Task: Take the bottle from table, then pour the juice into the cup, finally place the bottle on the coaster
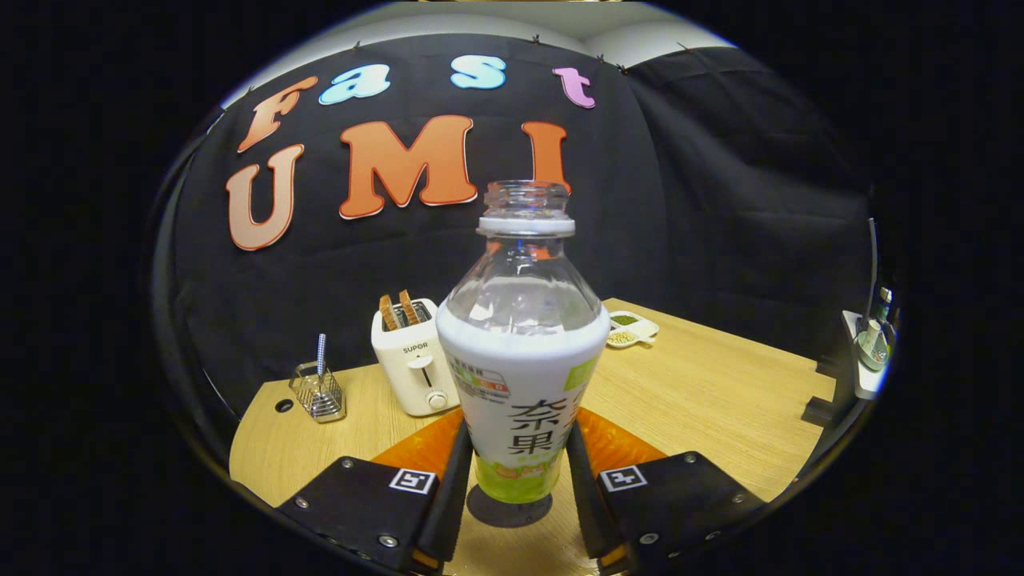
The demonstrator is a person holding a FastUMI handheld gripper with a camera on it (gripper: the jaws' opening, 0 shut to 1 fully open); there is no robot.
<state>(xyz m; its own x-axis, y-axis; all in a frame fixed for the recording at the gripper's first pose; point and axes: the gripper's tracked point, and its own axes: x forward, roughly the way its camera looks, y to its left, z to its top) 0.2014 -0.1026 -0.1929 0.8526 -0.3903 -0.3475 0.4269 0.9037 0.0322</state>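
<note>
The gripper [518, 488] is closed on the bottle [520, 376], with one finger pressed against each side of its lower body. The bottle stands upright between the fingers. Its cap is off and the clear neck is open at the top. A white and green label wraps the lower part, and the clear shoulder above the label shows a pale level line inside.

A dark round shadow lies on the bench [720, 392] under the bottle's base, near the fingers; whether the base touches the bench or hangs just above it cannot be told. An orange mat [620, 440] lies flat on the bench behind the bottle, showing on both sides of it.

Farther back and to the left stands a white toaster [412, 364] with two slices of toast [398, 310] sticking up from its slots. Left of the toaster is a small wire rack [318, 394] holding an upright striped stick. Far right of the bottle, near the back edge of the bench, sits a small white dish [634, 328] with two compartments, one holding something green and the other something pale.
</note>
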